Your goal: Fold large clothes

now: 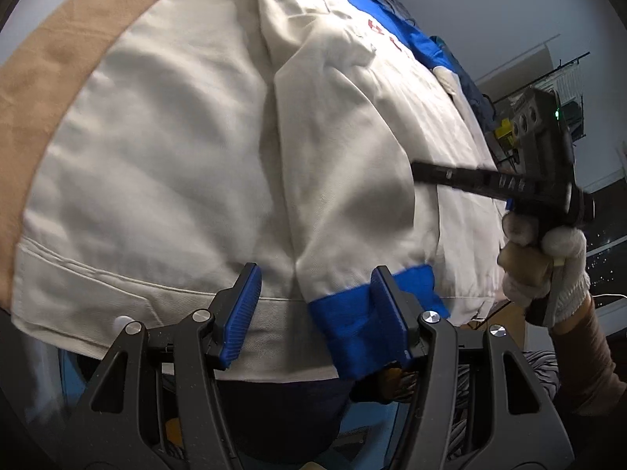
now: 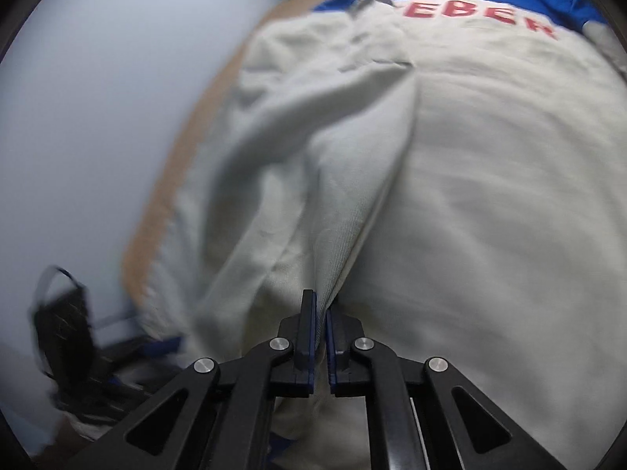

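Note:
A cream work jacket (image 1: 164, 149) with blue trim and red lettering lies spread on a tan surface (image 1: 51, 62). One sleeve is folded across the body and ends in a blue cuff (image 1: 352, 325). My left gripper (image 1: 315, 309) hovers at the hem, open, with the cuff's edge lying between its blue pads (image 1: 241, 309) but not pressed. In the right wrist view my right gripper (image 2: 320, 313) is shut on a raised fold of the jacket (image 2: 470, 196). The left wrist view also shows the right gripper (image 1: 421, 170) at the sleeve's side, held by a gloved hand (image 1: 556, 266).
The tan surface (image 2: 156, 235) shows along the jacket's left edge, with pale floor or wall (image 2: 98, 117) beyond. A dark bag or strap (image 2: 62, 313) lies at the lower left. Racks and clutter (image 1: 548, 90) stand behind the table's far right.

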